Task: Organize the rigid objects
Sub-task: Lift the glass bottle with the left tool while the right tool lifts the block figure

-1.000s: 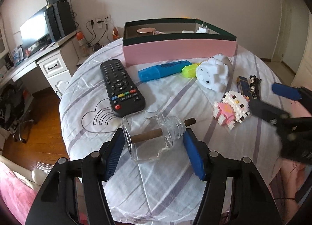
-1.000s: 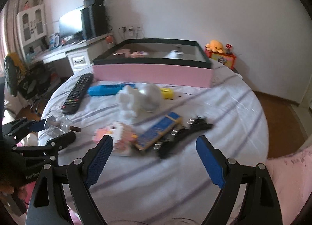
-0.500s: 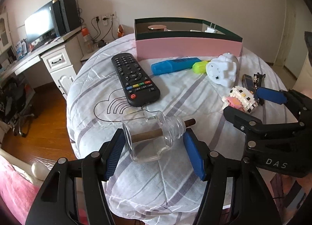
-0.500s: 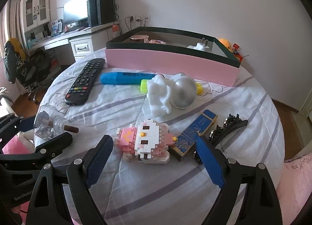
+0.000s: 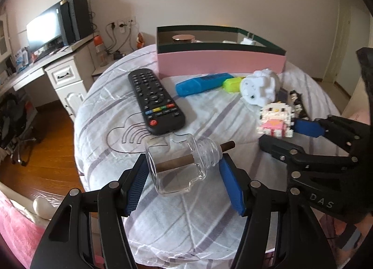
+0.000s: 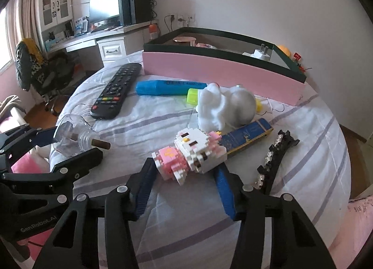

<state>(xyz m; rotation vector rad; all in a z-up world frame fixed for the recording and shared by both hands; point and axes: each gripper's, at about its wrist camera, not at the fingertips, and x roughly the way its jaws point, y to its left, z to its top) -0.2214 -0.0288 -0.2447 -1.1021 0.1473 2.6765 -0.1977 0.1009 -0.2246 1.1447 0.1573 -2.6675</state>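
Observation:
A clear glass bottle (image 5: 177, 168) with a brown stick through its neck lies sideways in my left gripper (image 5: 184, 164), one blue pad against its base and the other at its mouth. The same bottle (image 6: 70, 136) and left gripper (image 6: 67, 144) show at the left of the right wrist view. A pink and white block cat figure (image 6: 188, 152) sits between the pads of my right gripper (image 6: 185, 166). Its jaws are closing and the pads touch both ends. The left wrist view shows the figure (image 5: 275, 119) and the right gripper (image 5: 284, 132) too.
A pink box (image 6: 221, 70) with a dark green rim stands at the back of the round table. In front lie a black remote (image 6: 116, 89), blue marker (image 6: 167, 87), white toy (image 6: 216, 105), flat blue case (image 6: 247, 136) and black hair clip (image 6: 275, 159). A desk stands far left.
My right gripper moved in over the block cat figure and its jaws narrowed onto it. The left gripper kept the bottle in the same hold.

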